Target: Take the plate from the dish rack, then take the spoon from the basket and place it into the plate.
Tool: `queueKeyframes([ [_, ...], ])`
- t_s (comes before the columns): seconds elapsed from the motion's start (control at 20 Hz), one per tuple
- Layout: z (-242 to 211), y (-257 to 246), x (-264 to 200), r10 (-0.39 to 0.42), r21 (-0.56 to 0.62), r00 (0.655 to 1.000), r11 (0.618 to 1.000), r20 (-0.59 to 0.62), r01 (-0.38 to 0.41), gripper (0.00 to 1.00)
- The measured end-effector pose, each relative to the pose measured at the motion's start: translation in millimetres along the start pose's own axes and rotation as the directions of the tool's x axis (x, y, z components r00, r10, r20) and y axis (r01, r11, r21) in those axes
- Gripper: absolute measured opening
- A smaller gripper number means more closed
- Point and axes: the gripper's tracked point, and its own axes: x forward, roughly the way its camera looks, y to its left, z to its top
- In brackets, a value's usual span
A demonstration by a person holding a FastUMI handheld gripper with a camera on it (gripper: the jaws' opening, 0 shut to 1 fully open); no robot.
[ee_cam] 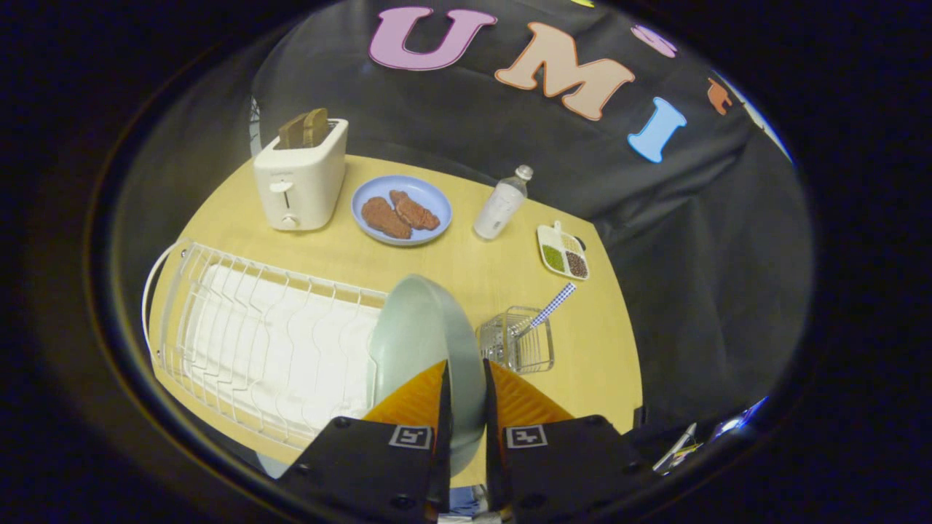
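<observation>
A pale green plate (419,338) stands on edge between my fingers, and my gripper (466,389) is shut on its rim. The plate hangs at the right end of the white wire dish rack (255,327), over the rack's last slots. Whether it still touches the rack I cannot tell. Just right of the plate stands a small wire basket (520,342) with a spoon (550,306) in it, its checked blue-and-white handle leaning up to the right.
On the far side of the wooden table (466,269) are a white toaster (300,178) with bread, a blue plate (402,209) holding brown food, a white bottle (501,206) and a small divided dish (563,252) of grains. The table's right edge runs close behind the basket.
</observation>
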Motion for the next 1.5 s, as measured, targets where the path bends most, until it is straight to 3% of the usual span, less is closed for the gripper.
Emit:
queueKeyframes([
  [0.45,28,-11,-13,-0.050,0.038,0.999,0.998,0.021,0.049,0.20],
  [0.6,45,-9,-29,0.036,0.119,0.998,0.992,0.060,-0.043,0.17],
  [0.85,42,-28,-44,0.142,0.155,0.986,0.976,0.091,-0.155,0.16],
  [1.1,23,-52,-68,0.351,0.207,0.920,0.901,0.174,-0.383,0.16],
  [1.35,-42,-103,-63,0.473,0.330,0.853,0.787,0.220,-0.521,0.16],
  [1.5,-85,-137,-48,0.507,0.405,0.825,0.720,0.249,-0.564,0.16],
])
